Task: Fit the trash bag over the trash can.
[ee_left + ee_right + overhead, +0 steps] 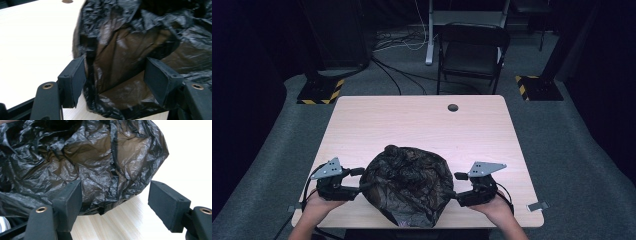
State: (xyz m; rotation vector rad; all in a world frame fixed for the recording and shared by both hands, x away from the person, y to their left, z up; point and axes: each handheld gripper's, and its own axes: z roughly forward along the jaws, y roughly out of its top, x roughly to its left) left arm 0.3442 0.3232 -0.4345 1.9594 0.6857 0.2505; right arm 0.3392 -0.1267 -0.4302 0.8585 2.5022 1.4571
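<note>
A crumpled black plastic bag [407, 182] lies puffed up on the pale wooden table [412, 120], close to its front edge. My left gripper [362, 179] sits at the bag's left side, and my right gripper [455, 185] at its right side; a hand holds each. In the left gripper view the jaws [115, 80] stand wide apart with a fold of the bag [130, 45] between them, not squeezed. In the right gripper view the open jaws [116, 205] frame the bag's edge [82, 157] and bare table; the left pad [71, 200] rests against the plastic.
A dark round cable hole [453, 107] sits near the table's far edge. Behind the table stand a black folding chair [472, 50] and two stand bases with yellow-black stripes [319, 90] [537, 87]. Cables run across the grey floor.
</note>
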